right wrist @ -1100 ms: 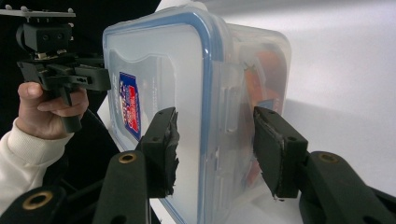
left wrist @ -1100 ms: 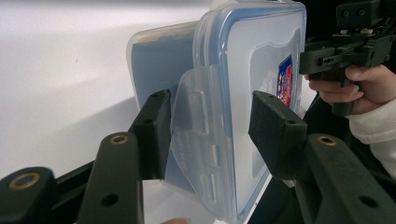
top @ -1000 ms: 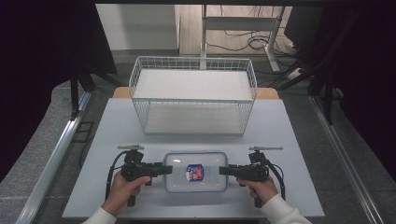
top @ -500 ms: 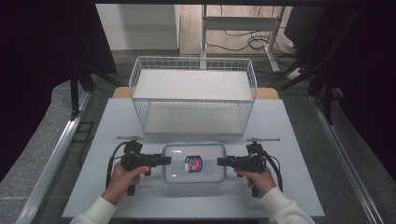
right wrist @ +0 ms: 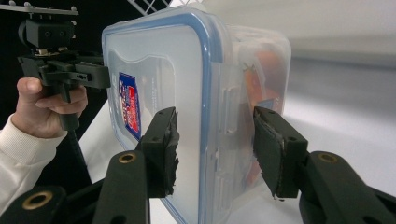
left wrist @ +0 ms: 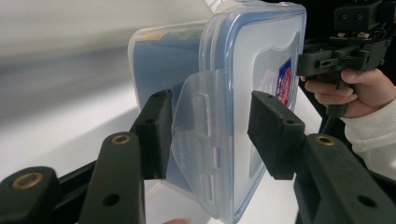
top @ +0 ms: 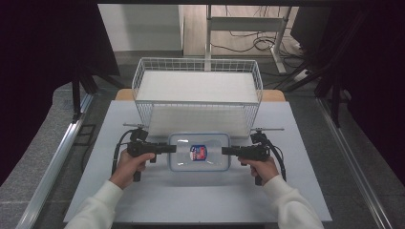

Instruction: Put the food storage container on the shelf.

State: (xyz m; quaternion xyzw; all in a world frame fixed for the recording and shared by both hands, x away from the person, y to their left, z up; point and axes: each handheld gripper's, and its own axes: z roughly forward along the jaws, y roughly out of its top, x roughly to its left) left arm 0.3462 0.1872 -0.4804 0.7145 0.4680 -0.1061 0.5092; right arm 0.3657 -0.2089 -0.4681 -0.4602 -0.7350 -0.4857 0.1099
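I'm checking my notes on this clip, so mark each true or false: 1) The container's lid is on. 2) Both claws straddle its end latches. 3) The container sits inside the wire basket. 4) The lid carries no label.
1) True: the container has its blue-rimmed lid on.
2) True: the left claw and right claw each straddle a latch, jaws open.
3) False: it is in front of the wire basket.
4) False: a label is on the lid.

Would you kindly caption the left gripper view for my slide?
Left gripper's fingers open astride the side latch of a blue-rimmed clear plastic container.
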